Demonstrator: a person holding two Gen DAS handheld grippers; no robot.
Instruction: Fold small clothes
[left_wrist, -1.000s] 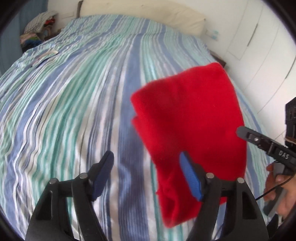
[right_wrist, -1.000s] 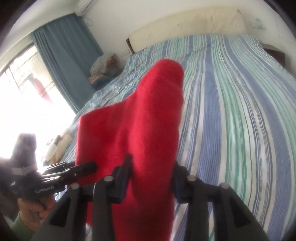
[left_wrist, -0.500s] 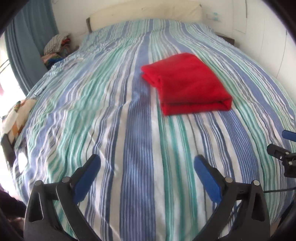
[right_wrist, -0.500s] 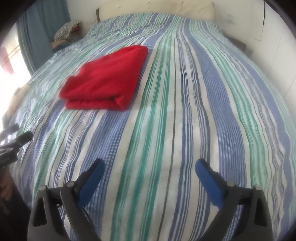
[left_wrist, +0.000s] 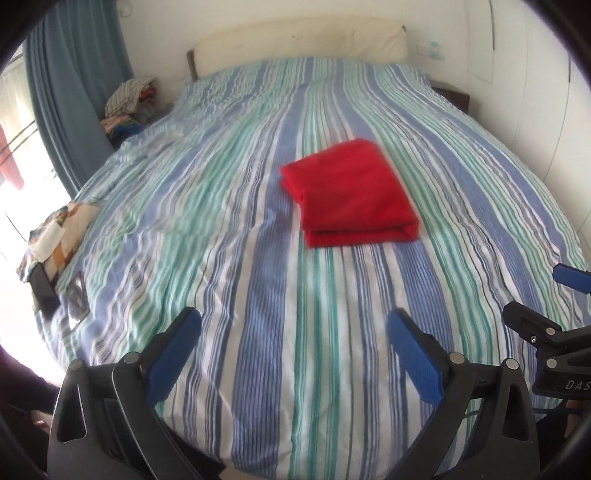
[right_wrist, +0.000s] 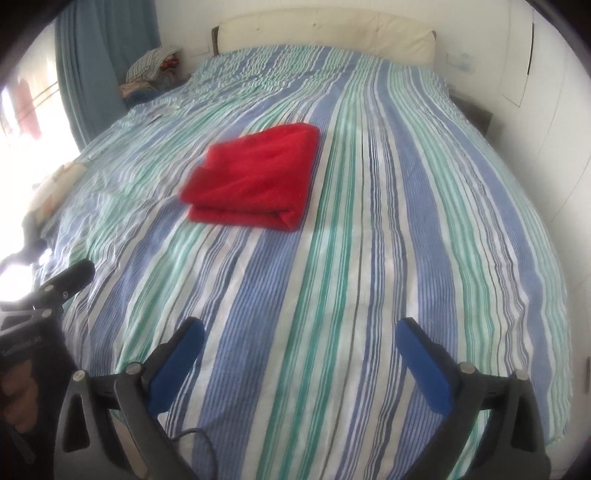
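A red garment (left_wrist: 351, 195) lies folded into a thick rectangle on the striped bedcover (left_wrist: 258, 332), in the middle of the bed; it also shows in the right wrist view (right_wrist: 255, 184). My left gripper (left_wrist: 294, 319) hovers open over the near part of the bed, well short of the garment, with nothing between its blue pads. My right gripper (right_wrist: 301, 328) is likewise back from the garment, its jaws opening and nothing between them. Each view catches the other gripper at its edge: the right one (left_wrist: 537, 291) and the left one (right_wrist: 55, 258).
A cream headboard (left_wrist: 295, 40) closes the far end of the bed. A pile of clothes (left_wrist: 127, 99) and a blue curtain (left_wrist: 74, 92) stand at the far left. A patterned cushion (left_wrist: 59, 236) and a dark phone (left_wrist: 44, 288) lie at the left edge. White cupboard doors (left_wrist: 546, 92) line the right.
Both grippers let go of the red garment and opened wide. They drew back toward the near edge of the bed, leaving it folded on the cover.
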